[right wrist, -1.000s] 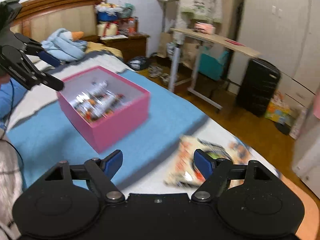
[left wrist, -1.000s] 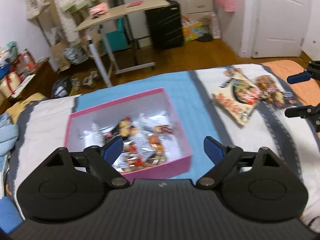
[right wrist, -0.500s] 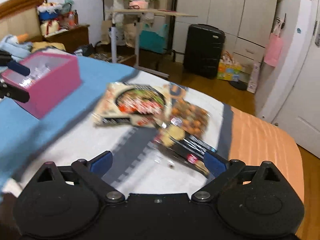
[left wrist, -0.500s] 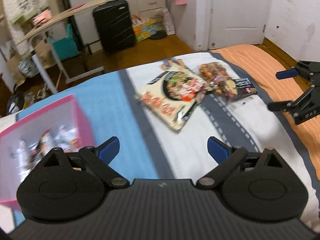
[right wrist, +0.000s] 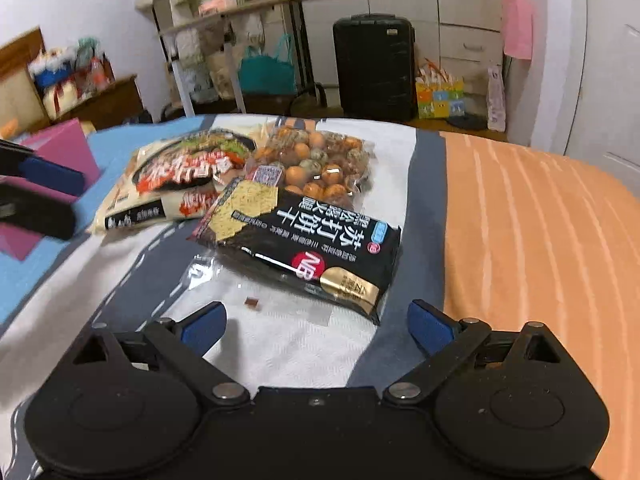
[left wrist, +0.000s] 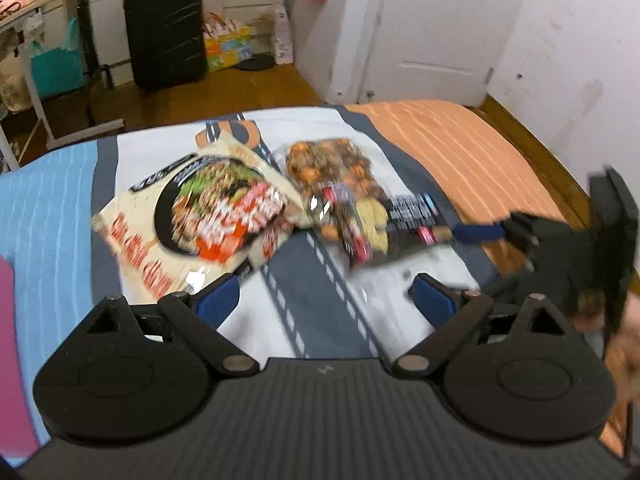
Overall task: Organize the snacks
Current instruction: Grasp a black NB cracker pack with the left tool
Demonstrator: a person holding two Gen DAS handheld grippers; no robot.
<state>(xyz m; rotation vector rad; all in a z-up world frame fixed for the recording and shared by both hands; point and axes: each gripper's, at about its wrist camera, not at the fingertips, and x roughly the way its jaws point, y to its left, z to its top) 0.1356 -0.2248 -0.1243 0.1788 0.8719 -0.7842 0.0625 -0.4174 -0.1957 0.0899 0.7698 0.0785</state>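
Three snack packs lie on the bed. A large cream noodle pack (left wrist: 200, 224) (right wrist: 176, 184) lies to the left. A clear bag of round orange snacks (left wrist: 332, 168) (right wrist: 320, 160) lies behind. A black cracker pack (right wrist: 304, 244) (left wrist: 404, 220) lies in front, partly on that bag. My right gripper (right wrist: 316, 326) is open and empty just short of the cracker pack; it also shows in the left wrist view (left wrist: 480, 232). My left gripper (left wrist: 326, 300) is open and empty, near the noodle pack's near corner; one of its fingers (right wrist: 48, 176) shows in the right wrist view. The pink box (right wrist: 68, 152) stands at the left.
The bed cover has blue, white, grey and orange (right wrist: 540, 240) sections. A small brown crumb (right wrist: 251, 301) lies before the right gripper. Beyond the bed stand a black suitcase (right wrist: 374, 68), a rolling side table (right wrist: 240, 16) and a white door (left wrist: 444, 28).
Both views have swung from the pink box to the snack packs. Both grippers have come nearer to the packs and stayed open. The right gripper now sits close in front of the cracker pack.
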